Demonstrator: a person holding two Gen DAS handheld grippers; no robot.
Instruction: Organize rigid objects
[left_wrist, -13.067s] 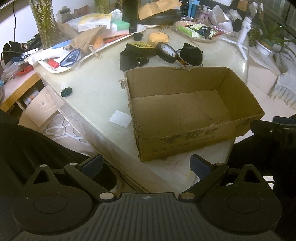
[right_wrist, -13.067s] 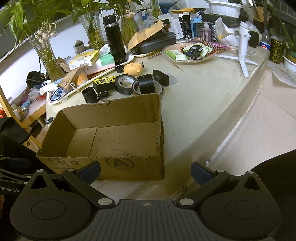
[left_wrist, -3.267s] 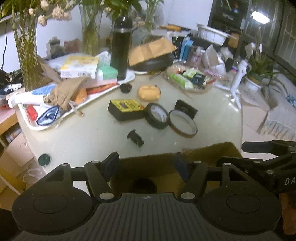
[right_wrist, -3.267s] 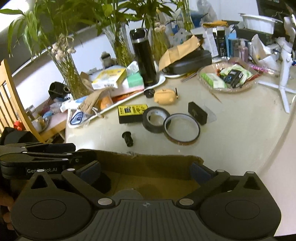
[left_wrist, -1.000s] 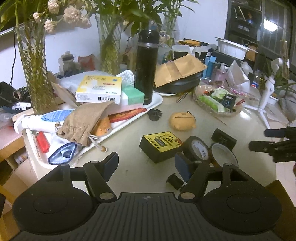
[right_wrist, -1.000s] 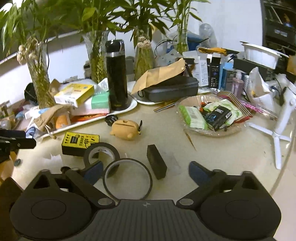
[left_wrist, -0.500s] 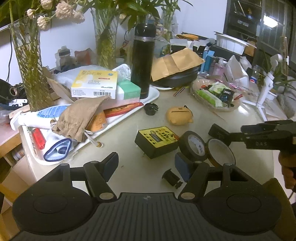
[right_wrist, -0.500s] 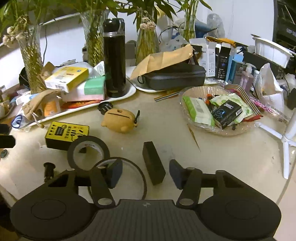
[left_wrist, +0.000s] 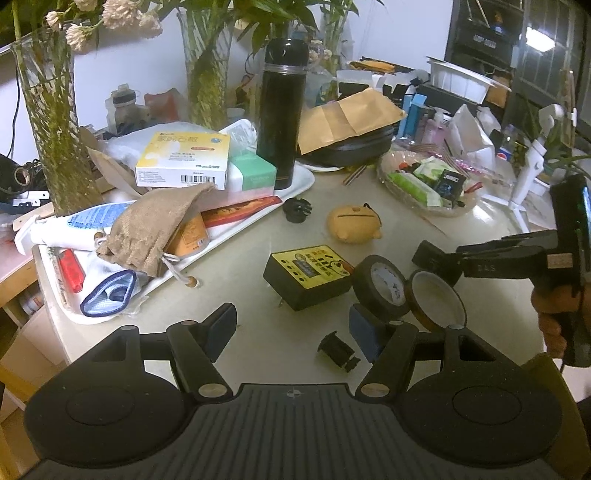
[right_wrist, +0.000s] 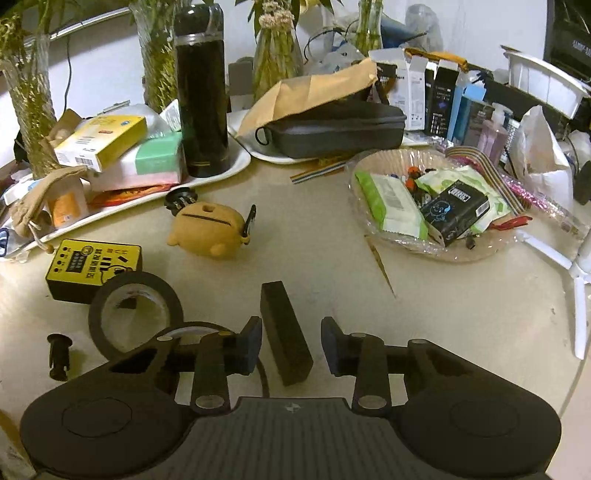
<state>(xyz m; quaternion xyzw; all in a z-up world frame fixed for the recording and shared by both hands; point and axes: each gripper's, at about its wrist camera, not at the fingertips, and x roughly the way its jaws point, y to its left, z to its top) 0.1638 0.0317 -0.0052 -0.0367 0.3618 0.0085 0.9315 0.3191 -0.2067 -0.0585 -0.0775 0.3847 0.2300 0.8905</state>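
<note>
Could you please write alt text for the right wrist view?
The right hand-held gripper straddles a small black rectangular block on a beige table, jaws open. A black tape roll and a yellow-faced black box lie to its left.

Your right claw (right_wrist: 291, 341) straddles the black block (right_wrist: 284, 332) (fingers parted, neither pad touching), tape roll (right_wrist: 135, 312) just left of it.

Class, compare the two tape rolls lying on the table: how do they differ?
The black tape roll has a thick, wide band; the amber tape roll is a thin hoop. The black one is opaque and dark, while the amber one is brownish and looks translucent. Both are round, hollow, and lean together beside the yellow-faced box.
</note>
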